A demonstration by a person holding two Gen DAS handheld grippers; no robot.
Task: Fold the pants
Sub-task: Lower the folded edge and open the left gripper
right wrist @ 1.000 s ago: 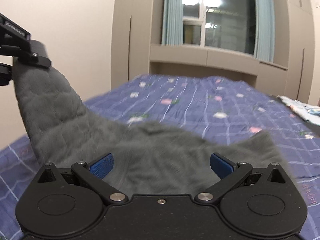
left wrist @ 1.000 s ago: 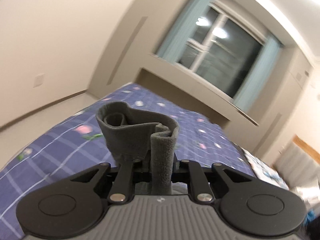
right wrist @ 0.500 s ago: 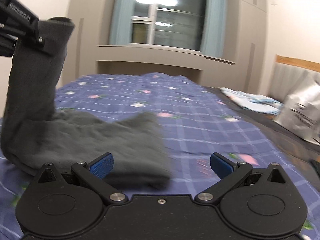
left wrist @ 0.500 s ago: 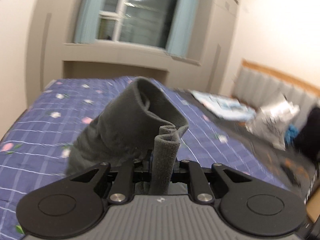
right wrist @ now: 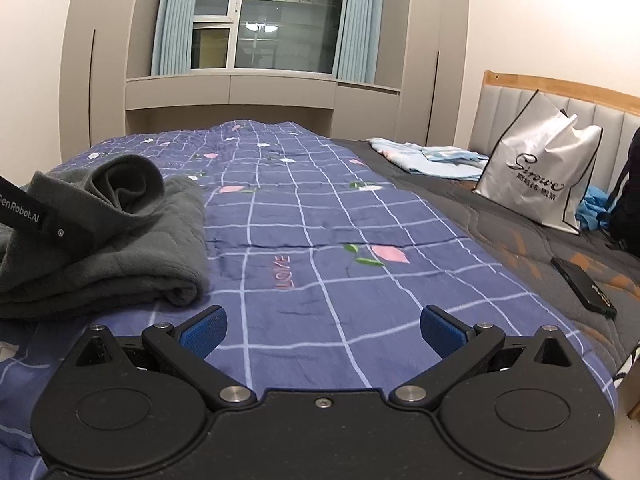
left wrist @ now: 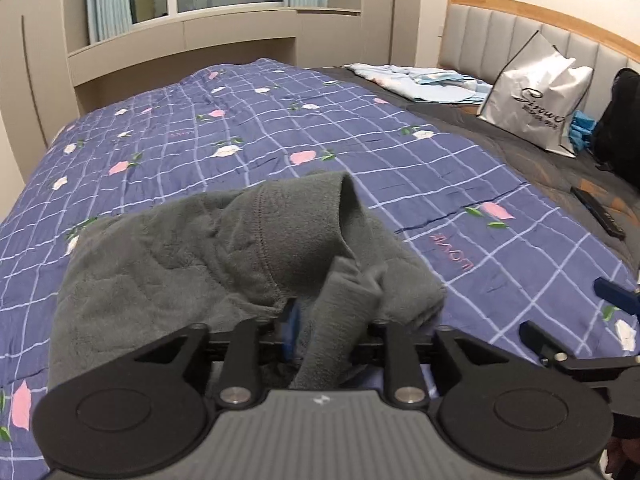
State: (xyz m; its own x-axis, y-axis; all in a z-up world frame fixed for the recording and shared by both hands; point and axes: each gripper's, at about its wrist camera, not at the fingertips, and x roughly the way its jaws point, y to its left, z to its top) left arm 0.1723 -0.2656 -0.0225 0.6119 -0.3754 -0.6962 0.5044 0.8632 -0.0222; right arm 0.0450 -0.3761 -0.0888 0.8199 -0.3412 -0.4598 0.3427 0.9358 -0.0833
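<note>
The grey fleece pants (left wrist: 192, 256) lie in a folded stack on the blue checked bedspread (left wrist: 400, 160). My left gripper (left wrist: 324, 320) is shut on a bunched edge of the pants, low over the stack. In the right wrist view the stack (right wrist: 120, 248) lies at the left, with the left gripper's black body (right wrist: 44, 220) across it. My right gripper (right wrist: 322, 330) is open and empty, low over the bedspread (right wrist: 320, 240) to the right of the pants. One of its blue pads shows at the right edge of the left wrist view (left wrist: 616, 294).
A white shopping bag (right wrist: 540, 184) stands against the padded headboard (right wrist: 512, 112). Light blue folded cloth (right wrist: 432, 158) lies on the grey mattress pad. A black phone (right wrist: 584, 286) lies near the right bed edge. A dark bag (left wrist: 620, 128) sits at far right.
My left gripper came down from high in the air and laid the held pants end over the stack. The hanging length is now folded flat. My right gripper has moved right, off the pants.
</note>
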